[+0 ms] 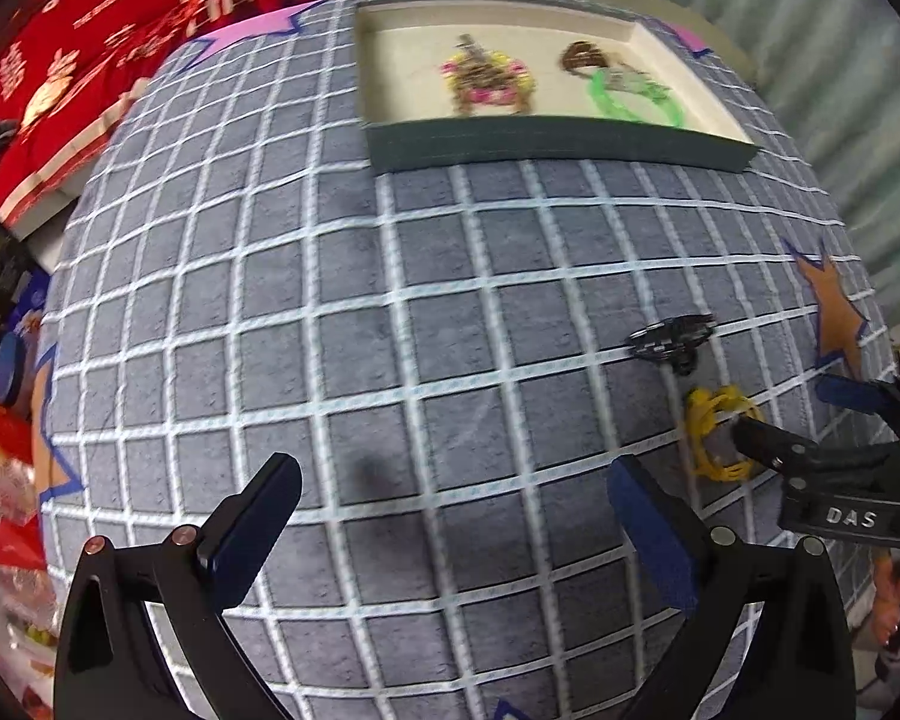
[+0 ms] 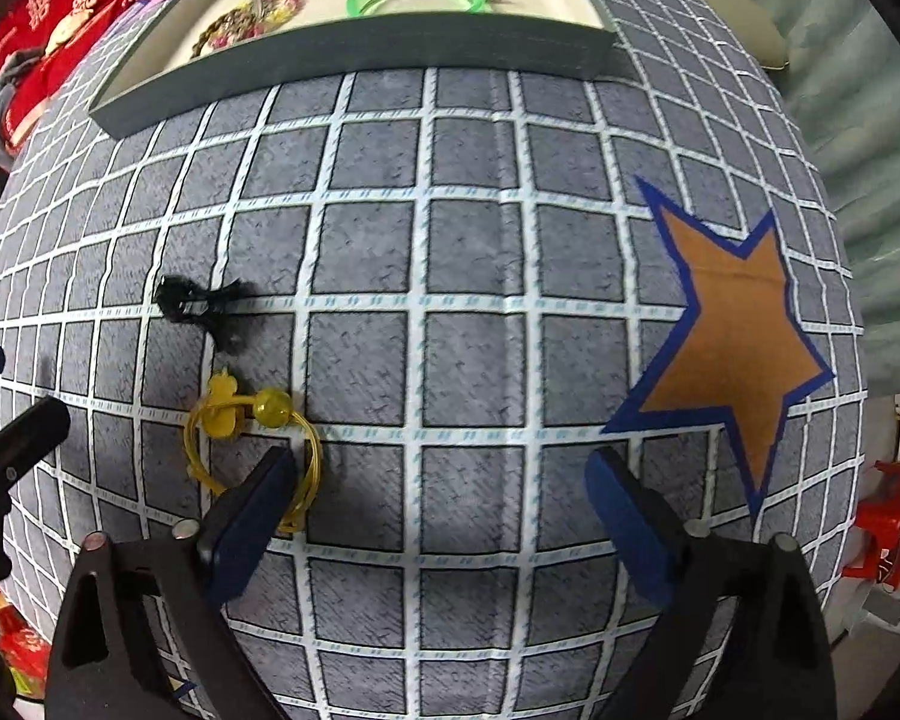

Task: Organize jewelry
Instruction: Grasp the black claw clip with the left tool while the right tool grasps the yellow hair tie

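A yellow coiled hair tie [image 2: 252, 450] with a bead and duck charm lies on the grid-patterned tabletop [image 2: 474, 300] near its right edge, beside a black hair tie [image 2: 204, 306]. The right gripper [image 2: 438, 516] is spread, one finger [image 2: 246, 516] overlapping the tie; the left gripper [image 1: 450, 534] is also spread.

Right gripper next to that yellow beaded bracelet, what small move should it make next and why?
Probably shift the right gripper slightly left and lower it so its open fingers straddle the yellow beaded bracelet. Only its left finger overlaps the loop now, and the bracelet lies on the grey checked cloth, outside the cream tray.
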Action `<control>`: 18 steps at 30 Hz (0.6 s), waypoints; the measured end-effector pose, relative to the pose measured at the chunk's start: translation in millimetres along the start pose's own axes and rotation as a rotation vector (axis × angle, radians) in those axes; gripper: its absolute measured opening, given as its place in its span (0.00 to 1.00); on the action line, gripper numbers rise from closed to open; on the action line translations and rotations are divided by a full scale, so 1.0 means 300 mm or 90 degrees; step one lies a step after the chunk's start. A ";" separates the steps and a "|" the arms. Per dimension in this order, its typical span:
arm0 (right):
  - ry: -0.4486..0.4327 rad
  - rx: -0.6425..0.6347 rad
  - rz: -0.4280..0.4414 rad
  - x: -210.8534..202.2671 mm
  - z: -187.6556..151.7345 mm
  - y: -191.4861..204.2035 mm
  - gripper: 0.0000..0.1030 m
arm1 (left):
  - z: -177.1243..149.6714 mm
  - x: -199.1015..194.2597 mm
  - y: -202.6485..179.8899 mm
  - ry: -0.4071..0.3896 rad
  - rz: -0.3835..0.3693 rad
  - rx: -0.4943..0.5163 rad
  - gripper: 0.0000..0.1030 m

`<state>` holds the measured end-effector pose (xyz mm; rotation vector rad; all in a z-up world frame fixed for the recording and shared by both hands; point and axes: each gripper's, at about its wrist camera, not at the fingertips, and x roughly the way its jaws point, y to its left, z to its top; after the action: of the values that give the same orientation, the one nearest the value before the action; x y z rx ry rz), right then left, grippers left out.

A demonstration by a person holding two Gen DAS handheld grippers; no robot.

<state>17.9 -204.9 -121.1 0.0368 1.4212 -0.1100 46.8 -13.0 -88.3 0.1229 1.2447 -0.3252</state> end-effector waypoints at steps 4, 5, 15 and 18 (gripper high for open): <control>-0.015 -0.001 -0.003 -0.026 0.021 -0.051 0.73 | 0.027 -0.002 -0.060 -0.013 -0.026 0.031 1.00; -0.016 0.001 -0.004 -0.030 0.024 -0.064 0.68 | 0.035 -0.002 -0.074 -0.016 -0.033 0.038 1.00; -0.017 0.013 -0.008 -0.083 0.084 -0.322 0.57 | 0.119 0.061 -0.181 -0.017 -0.068 0.096 0.92; -0.016 0.018 -0.002 -0.085 0.063 -0.393 0.57 | 0.135 0.084 -0.191 -0.017 -0.071 0.102 0.88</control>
<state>21.1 -322.4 -88.2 0.0561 1.3953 -0.1322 73.0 -82.4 -94.3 0.1864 1.2013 -0.5213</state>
